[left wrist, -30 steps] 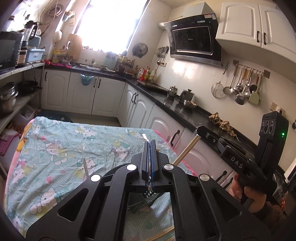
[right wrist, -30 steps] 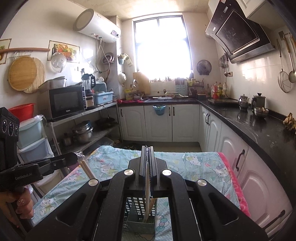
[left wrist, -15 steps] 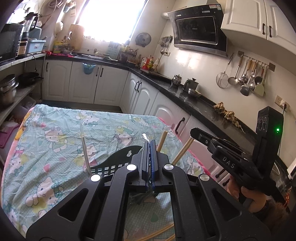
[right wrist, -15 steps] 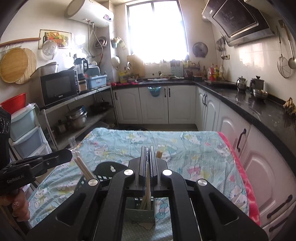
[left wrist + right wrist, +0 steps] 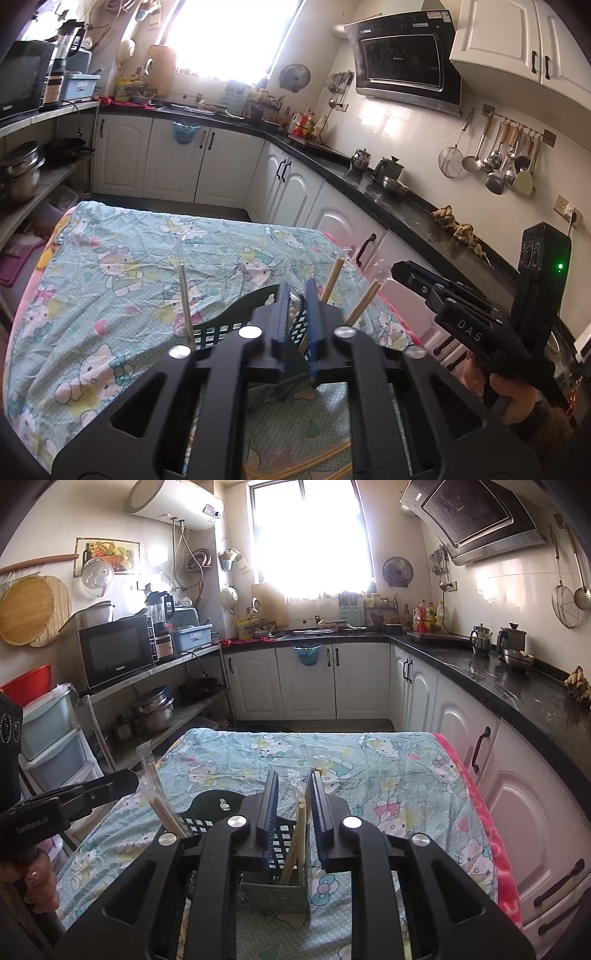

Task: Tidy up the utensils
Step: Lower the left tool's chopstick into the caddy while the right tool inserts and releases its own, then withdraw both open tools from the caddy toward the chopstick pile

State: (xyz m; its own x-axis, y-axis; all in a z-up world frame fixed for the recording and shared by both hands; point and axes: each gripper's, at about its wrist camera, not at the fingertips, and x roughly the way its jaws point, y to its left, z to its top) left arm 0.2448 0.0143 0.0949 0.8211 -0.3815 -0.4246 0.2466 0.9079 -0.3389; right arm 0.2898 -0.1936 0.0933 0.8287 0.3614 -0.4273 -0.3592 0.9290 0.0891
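- Left wrist view: my left gripper [image 5: 295, 299] has its blue-padded jaws parted by a narrow gap, with nothing clamped between them.
- Just beyond and below those jaws I see the dark green plastic utensil basket with a lattice wall [image 5: 236, 317], standing on the turquoise cartoon-cat tablecloth [image 5: 110, 266].
- Several pale wooden chopsticks [image 5: 332, 275] lean out of the basket to the right of my left jaws; a single thin stick in a clear wrapper [image 5: 183, 295] stands at the basket's left edge.
- More loose bamboo chopsticks [image 5: 306, 463] lie on the cloth under the left gripper body, close to me.
- Right wrist view: my right gripper [image 5: 293, 801] is spread wide, holding nothing; a chopstick pair [image 5: 297, 834] stands in the basket compartment between and below its jaws, touching neither pad as far as I can tell.
- From this side the basket [image 5: 273, 890] sits directly under the right gripper, near the front edge of the table.
- A clear-wrapped pair of chopsticks [image 5: 157, 797] rises from the basket's left side, beside the tip of the left gripper.
- Both grippers hover close together over the basket, left one on the left side, right one on the right.
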